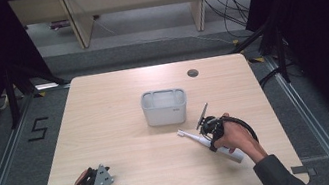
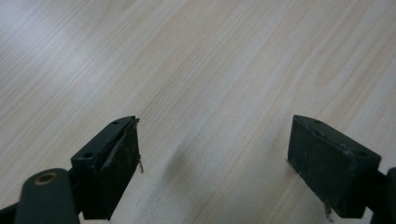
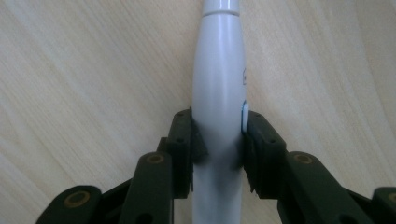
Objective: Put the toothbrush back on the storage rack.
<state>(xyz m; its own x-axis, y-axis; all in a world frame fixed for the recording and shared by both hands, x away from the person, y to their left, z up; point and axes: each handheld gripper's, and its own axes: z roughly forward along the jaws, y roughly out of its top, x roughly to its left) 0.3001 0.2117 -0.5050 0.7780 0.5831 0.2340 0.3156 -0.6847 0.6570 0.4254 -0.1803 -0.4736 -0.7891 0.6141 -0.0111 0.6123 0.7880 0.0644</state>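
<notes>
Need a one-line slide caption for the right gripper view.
Right gripper shut on a white electric toothbrush lying on the wooden table.

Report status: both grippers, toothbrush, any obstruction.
Left gripper open over bare table. Right gripper shut on electric toothbrush lying on table. Grey holder apart, nothing between.

The table [image 1: 123,130] looks like pale matt wood laminate with fine grain, the electric toothbrush [image 3: 218,93] is smooth, slightly glossy white plastic, the holder [image 1: 164,106] is matt grey plastic, and the right gripper [image 3: 218,140] has dull black pads.
</notes>
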